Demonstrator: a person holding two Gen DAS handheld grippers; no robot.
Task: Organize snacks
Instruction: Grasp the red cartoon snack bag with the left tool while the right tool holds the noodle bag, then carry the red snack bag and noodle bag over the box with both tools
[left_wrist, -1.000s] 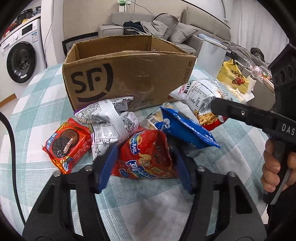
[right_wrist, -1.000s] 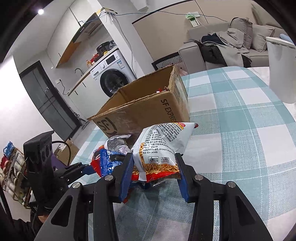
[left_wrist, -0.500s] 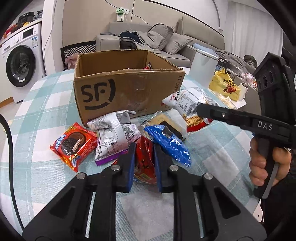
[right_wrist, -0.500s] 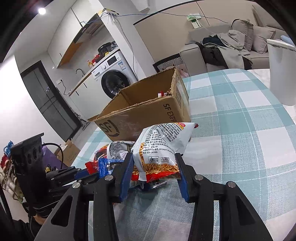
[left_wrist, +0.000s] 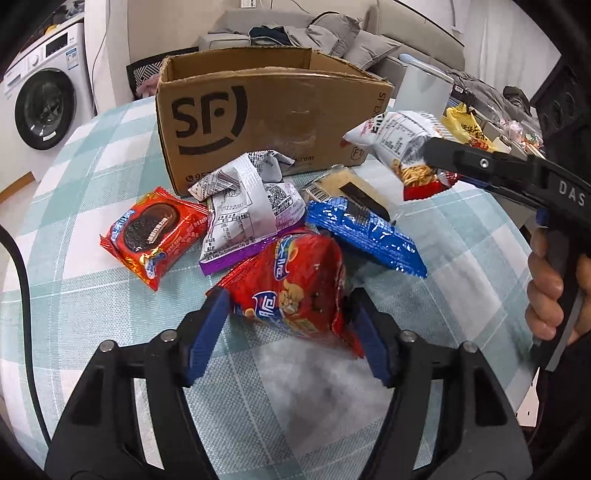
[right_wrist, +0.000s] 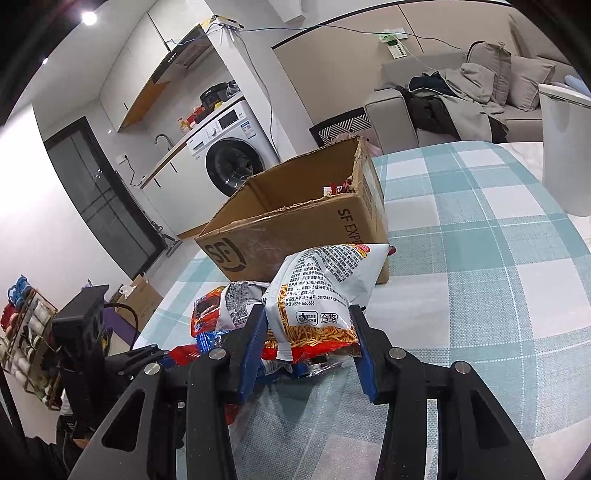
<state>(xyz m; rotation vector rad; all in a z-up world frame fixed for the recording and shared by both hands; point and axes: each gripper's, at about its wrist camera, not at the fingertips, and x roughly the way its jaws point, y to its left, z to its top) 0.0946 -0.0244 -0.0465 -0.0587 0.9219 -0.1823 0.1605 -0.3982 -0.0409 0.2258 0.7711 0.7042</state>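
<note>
An open SF cardboard box (left_wrist: 266, 114) stands on the checked tablecloth; it also shows in the right wrist view (right_wrist: 295, 236). My left gripper (left_wrist: 288, 325) is shut on a red biscuit bag (left_wrist: 291, 288), its pads pressing the bag's sides. My right gripper (right_wrist: 310, 332) is shut on a white and red noodle-snack bag (right_wrist: 325, 291), held above the table; that bag also shows in the left wrist view (left_wrist: 406, 147). Loose on the table lie a red Oreo pack (left_wrist: 155, 232), a white and purple bag (left_wrist: 247, 210), a blue pack (left_wrist: 365, 232) and a tan pack (left_wrist: 347, 188).
A white appliance (right_wrist: 565, 147) stands at the table's right side. A yellow bag (left_wrist: 465, 129) and clutter lie beyond the right edge. A washing machine (left_wrist: 44, 103) and a sofa (left_wrist: 306, 33) stand behind the table.
My left gripper's jaws stand wider apart around the red biscuit bag than half a second ago, and the bag now faces flat toward the camera. My right gripper still holds the noodle-snack bag.
</note>
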